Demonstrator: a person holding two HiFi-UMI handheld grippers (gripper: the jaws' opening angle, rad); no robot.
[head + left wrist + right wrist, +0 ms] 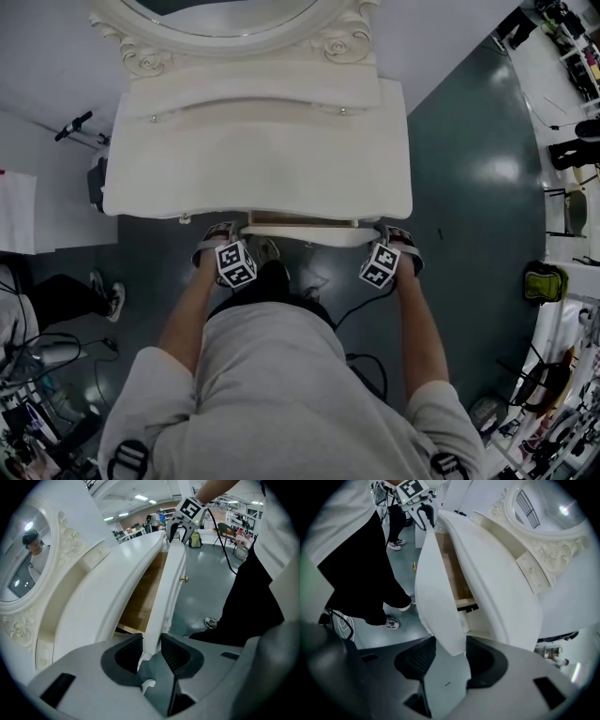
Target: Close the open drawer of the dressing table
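Observation:
The white dressing table (258,159) carries an oval mirror (225,14). Its drawer front (300,232) stands a little out from under the top. My left gripper (223,234) points down at the drawer's left end. In the left gripper view its jaws (151,644) are shut across the drawer front (166,588), one pad on each face. My right gripper (389,236) sits at the right end, and its jaws (451,651) clamp the panel (436,597) the same way. The drawer's wooden inside (140,597) shows in the gap. Each gripper also shows in the other's view, the right gripper (180,529) and the left gripper (425,515).
A small brass knob (184,578) sits on the drawer's face. The person's legs and shoes (267,253) stand right before the drawer. A cable (361,361) trails on the dark green floor. Chairs and clutter (562,216) line the right side, a tripod (75,127) stands at the left.

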